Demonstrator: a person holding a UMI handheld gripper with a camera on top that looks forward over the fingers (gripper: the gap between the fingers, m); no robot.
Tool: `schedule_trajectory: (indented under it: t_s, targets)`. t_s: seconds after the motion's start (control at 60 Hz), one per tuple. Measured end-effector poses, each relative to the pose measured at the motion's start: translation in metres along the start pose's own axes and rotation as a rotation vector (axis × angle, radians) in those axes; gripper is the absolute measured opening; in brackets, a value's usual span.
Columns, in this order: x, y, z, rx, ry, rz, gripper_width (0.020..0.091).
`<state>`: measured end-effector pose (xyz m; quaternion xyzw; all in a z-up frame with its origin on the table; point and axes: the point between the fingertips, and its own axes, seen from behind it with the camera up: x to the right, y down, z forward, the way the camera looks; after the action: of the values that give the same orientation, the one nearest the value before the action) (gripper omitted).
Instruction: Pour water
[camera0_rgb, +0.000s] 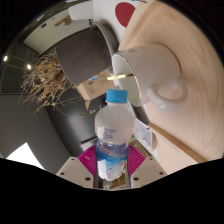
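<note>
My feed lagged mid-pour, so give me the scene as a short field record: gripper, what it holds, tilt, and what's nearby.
gripper: gripper, pink pads against both sides of the bottle
held item: clear plastic water bottle with white cap and blue label
bottle tilt: upright, cap on
beyond bottle: white ceramic mug, lying sideways in view
also beyond: dark cylindrical pot with dry straw-like stems
pouring: not yet begun

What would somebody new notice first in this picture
The clear water bottle with its blue cap, standing upright between the gripper fingers, which press on it. Just beyond it looms a big cream mug, tipped in view, with a dry grassy clump off beside a dark pot.
</note>
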<state>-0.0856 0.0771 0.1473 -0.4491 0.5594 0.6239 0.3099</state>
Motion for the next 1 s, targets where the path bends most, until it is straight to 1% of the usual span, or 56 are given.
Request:
schedule_trajectory:
  t_s: [0.167, 0.3, 0.433, 0.5, 0.55, 0.7, 0.8, 0.833, 0.917, 0.95, 1.0]
  targets:
    - [-0.005, 0.0, 0.0, -0.006, 0.001, 0.011, 0.036]
    - [-0.008, 0.004, -0.002, -0.014, 0.041, -0.087, 0.036]
    - [-0.033, 0.015, -0.009, -0.032, 0.092, -0.431, 0.036]
    - [-0.056, 0.013, -0.015, -0.019, 0.113, -0.689, 0.036]
    - [-0.079, 0.005, -0.019, 0.008, 0.128, -0.9, 0.0361]
    - [-0.146, -0.033, -0.041, 0.112, 0.164, -1.391, 0.0363]
    - [-0.173, -0.078, -0.057, 0.178, 0.212, -1.636, 0.0363]
    - [-0.173, -0.1, -0.064, 0.198, 0.235, -1.722, 0.0362]
    - [-0.169, -0.145, -0.071, 0.217, 0.332, -1.889, 0.0363]
    - [-0.156, -0.165, -0.072, 0.214, 0.353, -1.942, 0.0363]
    - [-0.147, -0.189, -0.073, 0.19, 0.399, -1.984, 0.0363]
